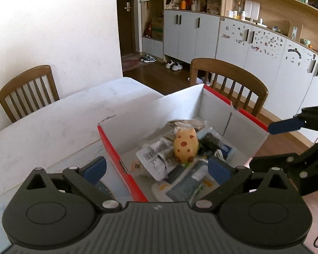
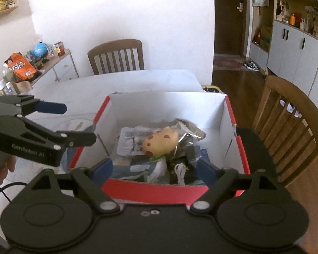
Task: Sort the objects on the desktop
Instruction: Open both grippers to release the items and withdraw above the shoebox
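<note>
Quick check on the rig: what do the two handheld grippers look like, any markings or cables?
Both grippers, left and right, are matte black with linkage fingers, silver pivot pins, and blue fingertip pads. The left gripper's side reads "GenRobot.AI" in white; a black cable trails beneath it.

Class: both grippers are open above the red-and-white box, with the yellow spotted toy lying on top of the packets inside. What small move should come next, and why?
Probably draw both grippers back from the box. The left gripper and right gripper are open and empty, the yellow spotted toy already lies on the packets, and the white table looks bare.
</note>
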`<state>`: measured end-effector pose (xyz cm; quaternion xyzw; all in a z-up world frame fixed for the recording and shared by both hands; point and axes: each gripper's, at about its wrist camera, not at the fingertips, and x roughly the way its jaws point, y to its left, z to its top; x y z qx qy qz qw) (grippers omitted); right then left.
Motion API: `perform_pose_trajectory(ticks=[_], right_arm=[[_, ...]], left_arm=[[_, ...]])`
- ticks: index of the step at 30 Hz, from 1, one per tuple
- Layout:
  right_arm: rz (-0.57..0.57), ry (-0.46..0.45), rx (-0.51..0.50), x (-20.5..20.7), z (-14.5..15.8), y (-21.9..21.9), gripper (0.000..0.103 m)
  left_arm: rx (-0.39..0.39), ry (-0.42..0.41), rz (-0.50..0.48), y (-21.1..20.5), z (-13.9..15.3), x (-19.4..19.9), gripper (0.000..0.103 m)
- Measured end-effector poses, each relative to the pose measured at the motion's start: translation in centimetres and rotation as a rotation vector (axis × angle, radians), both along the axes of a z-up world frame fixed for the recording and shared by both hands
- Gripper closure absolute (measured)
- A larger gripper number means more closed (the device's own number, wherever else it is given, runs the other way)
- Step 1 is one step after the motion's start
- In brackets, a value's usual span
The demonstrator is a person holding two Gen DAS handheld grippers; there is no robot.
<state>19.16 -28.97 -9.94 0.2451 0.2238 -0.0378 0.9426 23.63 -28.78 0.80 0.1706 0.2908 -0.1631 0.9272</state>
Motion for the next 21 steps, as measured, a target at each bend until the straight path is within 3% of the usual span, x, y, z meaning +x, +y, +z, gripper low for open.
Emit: perform_pose_trajectory(ticks=[10, 21], right_arm=[[-0.013, -0.020, -0.001, -1.8, -0.5, 1.3, 0.010], [-0.016, 0.004, 0.014, -1.9, -1.4, 2.1, 0.010]], left_arm=[[0.044, 0.005, 0.053, 0.7, -1.4, -2.7, 0.001], [0.026, 0.061, 0.043, 0.8, -2.6, -3.5, 0.001]])
